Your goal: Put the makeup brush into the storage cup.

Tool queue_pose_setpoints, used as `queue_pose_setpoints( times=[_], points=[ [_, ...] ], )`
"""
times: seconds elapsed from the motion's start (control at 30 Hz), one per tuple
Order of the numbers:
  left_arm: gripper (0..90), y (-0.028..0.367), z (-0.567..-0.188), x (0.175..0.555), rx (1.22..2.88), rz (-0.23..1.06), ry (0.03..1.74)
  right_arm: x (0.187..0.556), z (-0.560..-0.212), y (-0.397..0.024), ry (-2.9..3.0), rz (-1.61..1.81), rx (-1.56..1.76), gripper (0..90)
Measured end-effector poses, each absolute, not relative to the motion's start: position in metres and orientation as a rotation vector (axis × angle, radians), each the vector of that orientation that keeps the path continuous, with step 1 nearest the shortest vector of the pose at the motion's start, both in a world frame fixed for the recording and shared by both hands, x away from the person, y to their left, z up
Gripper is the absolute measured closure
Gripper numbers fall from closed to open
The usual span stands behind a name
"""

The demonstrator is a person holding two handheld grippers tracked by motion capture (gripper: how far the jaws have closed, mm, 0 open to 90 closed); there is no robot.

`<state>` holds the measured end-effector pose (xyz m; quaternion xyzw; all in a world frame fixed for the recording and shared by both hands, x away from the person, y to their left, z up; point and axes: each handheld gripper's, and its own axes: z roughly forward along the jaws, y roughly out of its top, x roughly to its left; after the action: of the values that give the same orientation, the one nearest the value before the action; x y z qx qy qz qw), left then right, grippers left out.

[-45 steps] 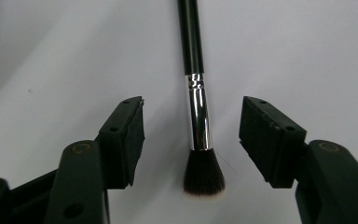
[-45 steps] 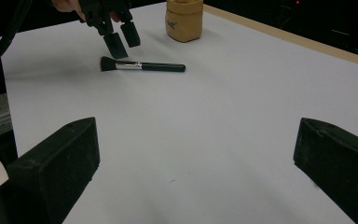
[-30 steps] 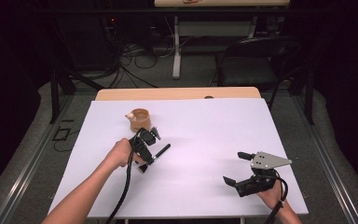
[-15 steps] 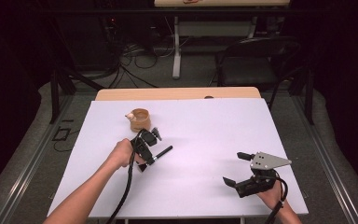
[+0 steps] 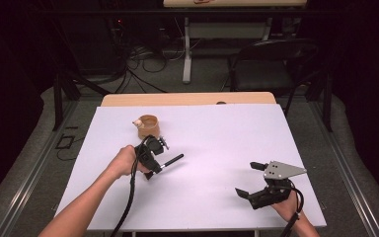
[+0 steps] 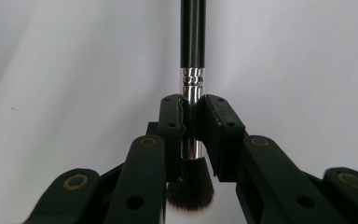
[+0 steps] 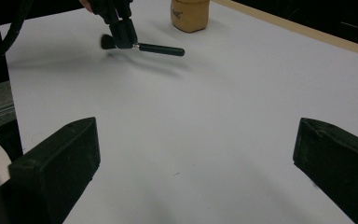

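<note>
White covering spreads over the table [image 5: 217, 148], with a strip of bare wood along its far edge. Toward the left and far part of the sheet stands a tan cup [image 5: 147, 126], upright, with a small pale object at its left rim that is too small to make out. Just near of the cup, the left gripper [image 5: 150, 157] is held above the sheet in the person's left hand [image 5: 123, 162], its cable trailing back toward the near edge. Its jaws are clamped on a makeup brush [image 6: 192, 93]: the left gripper view shows the pads pinching the silver ferrule, the dark bristle head tucked in behind the jaws and the black handle running straight out away from them. From above, that handle pokes out to the right of the gripper, roughly level with the table. Well apart, at the near right of the sheet, the right gripper [image 5: 250, 179] sits low in the right hand [image 5: 286, 205], a grey three-cornered plate on top. Its jaws stand wide apart, with nothing between them but bare white sheet.
</note>
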<state>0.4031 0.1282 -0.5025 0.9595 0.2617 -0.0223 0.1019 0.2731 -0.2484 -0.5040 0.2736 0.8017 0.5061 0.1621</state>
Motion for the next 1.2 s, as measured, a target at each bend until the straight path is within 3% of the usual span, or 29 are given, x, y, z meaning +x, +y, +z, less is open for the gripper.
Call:
queue_pose_setpoints(
  times=[0.6, 1.2],
  points=[
    [77.1, 0.121, -0.488, 0.395, 2.833, -0.078, 0.591, 0.279, -0.501, -0.246, 2.311, 1.343, 0.86, 0.0],
    [77.0, 0.106, -0.477, 0.394, 2.871, -0.043, 0.417, 0.314, -0.477, -0.225, 2.519, 1.138, 0.788, 0.0]
  ],
)
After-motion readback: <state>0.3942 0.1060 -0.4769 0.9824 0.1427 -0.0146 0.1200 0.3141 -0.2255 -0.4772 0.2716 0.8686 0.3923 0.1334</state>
